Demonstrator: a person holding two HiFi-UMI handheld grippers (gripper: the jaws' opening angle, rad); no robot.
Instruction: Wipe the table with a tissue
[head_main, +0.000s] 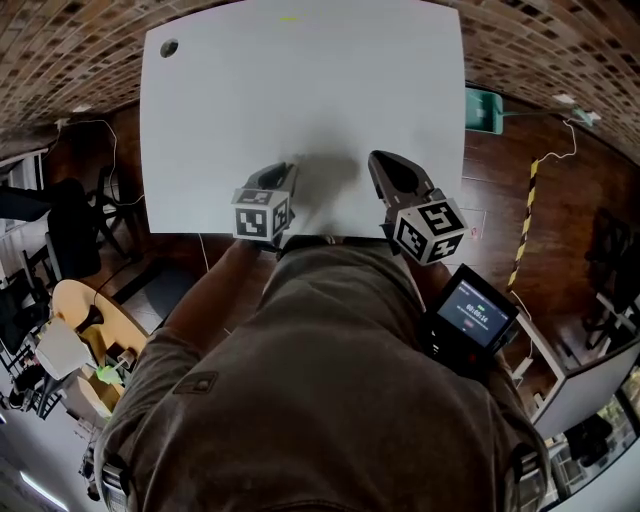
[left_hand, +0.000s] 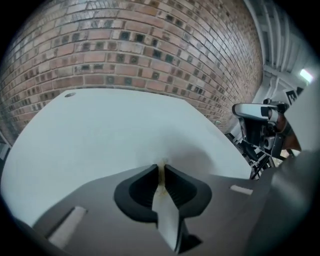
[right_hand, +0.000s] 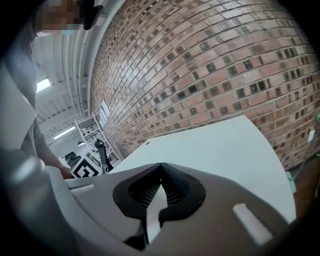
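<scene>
The white table (head_main: 300, 90) fills the upper half of the head view, and no tissue shows on it in any view. My left gripper (head_main: 288, 168) hovers over the table's near edge with its jaws closed; a thin pale, yellowish sliver (left_hand: 161, 172) shows in the slit between them, and I cannot tell what it is. To its right, my right gripper (head_main: 380, 160) is also over the near edge, shut, with its ribbed pads (right_hand: 172, 187) meeting at the tip and nothing between them. From each gripper view the bare table top (left_hand: 115, 130) (right_hand: 220, 150) stretches ahead to a brick wall.
A round cable hole (head_main: 168, 47) sits in the table's far-left corner. A teal bin (head_main: 484, 108) stands on the floor to the right of the table, by a yellow-black striped strip (head_main: 524, 225). A handheld screen device (head_main: 470, 312) hangs at the person's right hip. Chairs (head_main: 70, 225) stand to the left.
</scene>
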